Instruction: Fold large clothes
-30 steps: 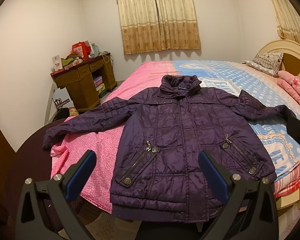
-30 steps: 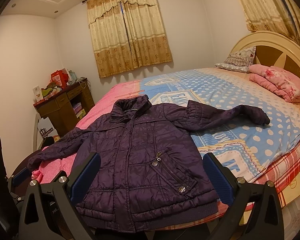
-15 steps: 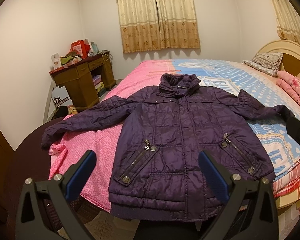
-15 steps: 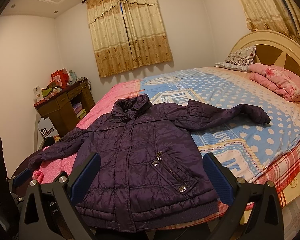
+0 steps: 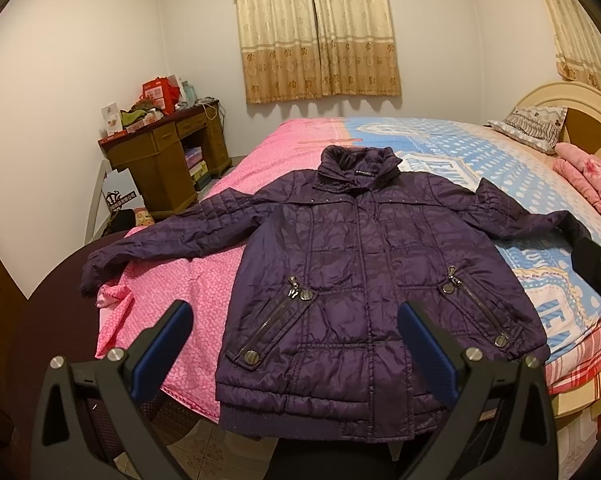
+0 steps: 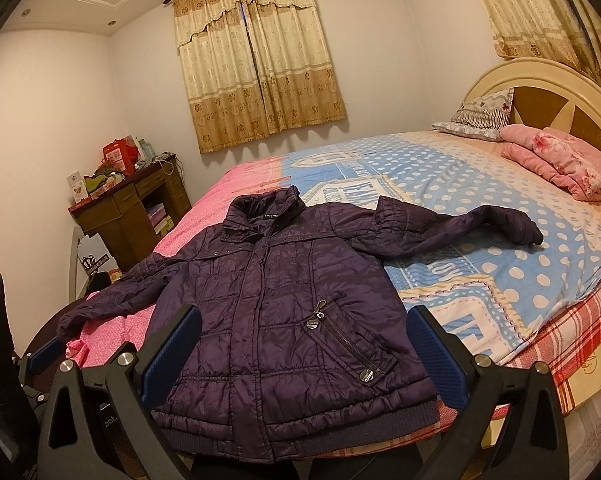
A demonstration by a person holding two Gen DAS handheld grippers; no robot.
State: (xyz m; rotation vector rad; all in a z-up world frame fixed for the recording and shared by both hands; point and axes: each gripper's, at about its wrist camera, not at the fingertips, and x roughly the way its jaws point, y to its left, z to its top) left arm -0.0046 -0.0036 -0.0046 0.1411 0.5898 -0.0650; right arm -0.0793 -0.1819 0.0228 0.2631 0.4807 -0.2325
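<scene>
Left gripper (image 5: 292, 354) with black frame and blue-padded fingers (image 5: 162, 340) spread wide, nothing between them, held short of the bed's near edge. Right gripper (image 6: 300, 354) likewise gaping, blue pads (image 6: 436, 356) apart and empty, hovering just before the hem. Directly ahead of both: dark purple quilted zip-front jacket (image 5: 360, 272) laid flat, front up, on the near corner of the bed, ribbed hem hanging slightly over the edge, collar pointing toward the far wall. Left sleeve (image 5: 164, 236) stretched out across the pink floral sheet (image 5: 204, 280), cuff drooping past the mattress corner; right sleeve (image 6: 460, 228) extended over the blue polka-dot bedspread (image 6: 440, 168), cuff resting on it. Two slanted zip pockets with metal pulls on the lower front, a row of small studs below the collar. Beneath the spread at the near side, a red plaid sheet (image 6: 572, 320) showing along the edge. Farther back near the cream arched headboard (image 6: 548, 80), a grey patterned pillow (image 6: 480, 114) and a folded pink blanket (image 6: 564, 160), both well apart from the jacket. Beside the bed by the far wall, a brown wooden desk (image 5: 168, 152) piled with red boxes and clutter (image 5: 156, 96), a white paper bag (image 5: 118, 196) leaning at its foot. Beige patterned curtains (image 5: 316, 28) drawn over the window behind. Black edge of the right gripper intruding at the right margin of the left wrist view, partly covering the right cuff.
</scene>
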